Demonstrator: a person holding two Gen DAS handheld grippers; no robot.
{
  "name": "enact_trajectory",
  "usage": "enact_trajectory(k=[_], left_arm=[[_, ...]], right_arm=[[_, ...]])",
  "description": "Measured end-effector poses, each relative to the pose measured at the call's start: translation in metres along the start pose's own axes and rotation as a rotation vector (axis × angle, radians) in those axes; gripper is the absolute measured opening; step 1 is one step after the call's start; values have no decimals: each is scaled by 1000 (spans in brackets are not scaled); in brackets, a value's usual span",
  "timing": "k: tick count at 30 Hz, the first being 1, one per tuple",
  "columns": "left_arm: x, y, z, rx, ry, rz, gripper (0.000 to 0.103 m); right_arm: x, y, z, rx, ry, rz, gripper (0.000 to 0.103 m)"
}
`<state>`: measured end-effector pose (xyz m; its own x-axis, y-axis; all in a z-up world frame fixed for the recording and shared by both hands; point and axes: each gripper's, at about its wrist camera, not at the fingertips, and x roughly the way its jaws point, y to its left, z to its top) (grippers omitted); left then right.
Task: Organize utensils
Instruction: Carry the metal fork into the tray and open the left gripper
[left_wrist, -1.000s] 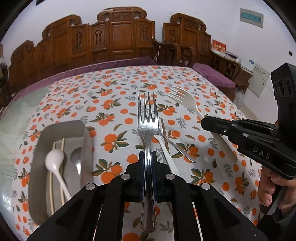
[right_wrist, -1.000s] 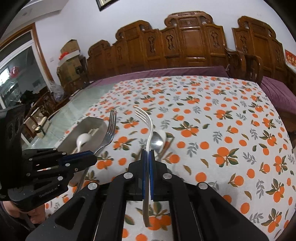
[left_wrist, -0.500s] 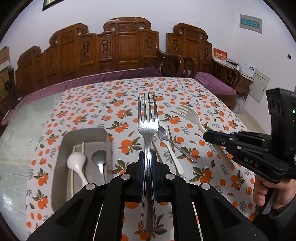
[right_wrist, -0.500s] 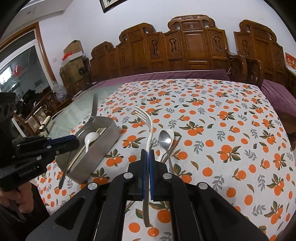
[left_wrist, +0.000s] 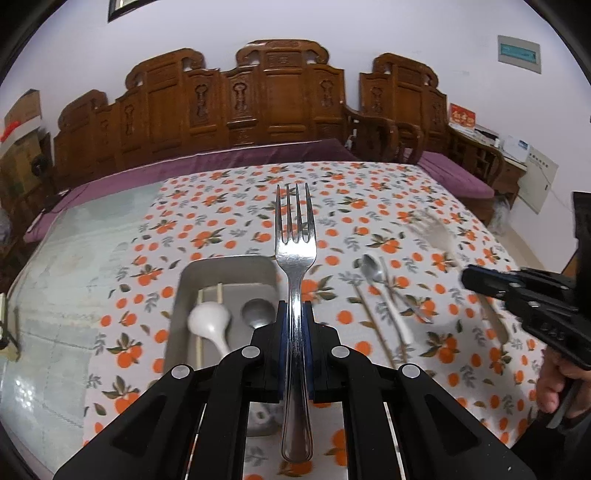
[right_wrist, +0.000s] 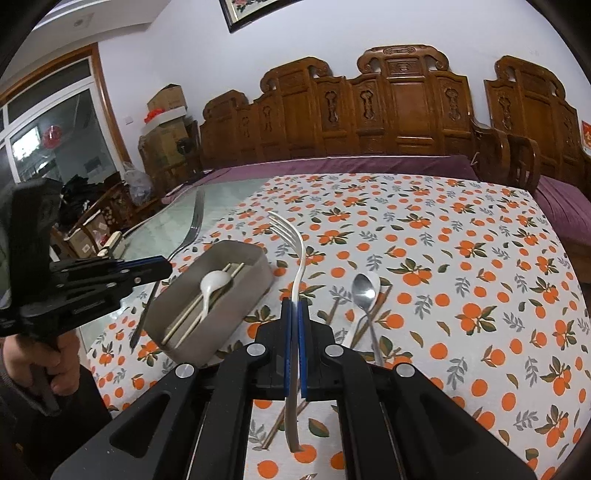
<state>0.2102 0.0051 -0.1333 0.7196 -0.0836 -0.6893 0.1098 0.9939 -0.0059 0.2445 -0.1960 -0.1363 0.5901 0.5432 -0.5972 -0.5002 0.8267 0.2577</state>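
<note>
- Since 1 s ago: both grippers have lifted and drawn back; in L wrist view the metal tray (left_wrist: 192, 280) has slid from far left to just left of centre, and more of the room shows above the table.
- L gripper (left_wrist: 295, 314): jaws clamped on a steel fork (left_wrist: 295, 258), gripped mid-handle. Tines point up and away, handle end hangs below the pads, off the cloth.
- Seen from R wrist view, that steel fork (right_wrist: 184, 247) hangs over the table's left side, just left of the tray (right_wrist: 255, 273).
- R gripper (right_wrist: 294, 314): jaws pinched on a white plastic fork (right_wrist: 297, 258), also mid-handle, tines curving up and left, clear of the cloth.
- Tray sits on the orange-print tablecloth (right_wrist: 461, 258), left of and just below the white fork. Inside: white spoon (right_wrist: 214, 282), chopsticks (right_wrist: 192, 314), and a metal spoon (left_wrist: 256, 312) seen in L view.
- Loose on the cloth, right of the R gripper: a steel spoon (right_wrist: 364, 291) atop a white spoon, brown chopsticks beneath.
- A hand (right_wrist: 55, 362) holds the L gripper's grip at lower left.
</note>
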Motion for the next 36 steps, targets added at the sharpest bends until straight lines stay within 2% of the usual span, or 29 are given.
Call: enact_trajectory(k=[9,19,31,36], left_arm=[[27,36,-3,12,29,36,6],[66,78,-22,-75,92,28,6],[95,88,-32,-81,179,39,6],[90,88,-29,-84,161,32,8]], right_arm=[[8,19,-3,-21,18,15,4],[34,31,-8,-40,65,25,4],[66,38,-22,-53,135,21,4],[65,40,-23,-52,133,19,4]])
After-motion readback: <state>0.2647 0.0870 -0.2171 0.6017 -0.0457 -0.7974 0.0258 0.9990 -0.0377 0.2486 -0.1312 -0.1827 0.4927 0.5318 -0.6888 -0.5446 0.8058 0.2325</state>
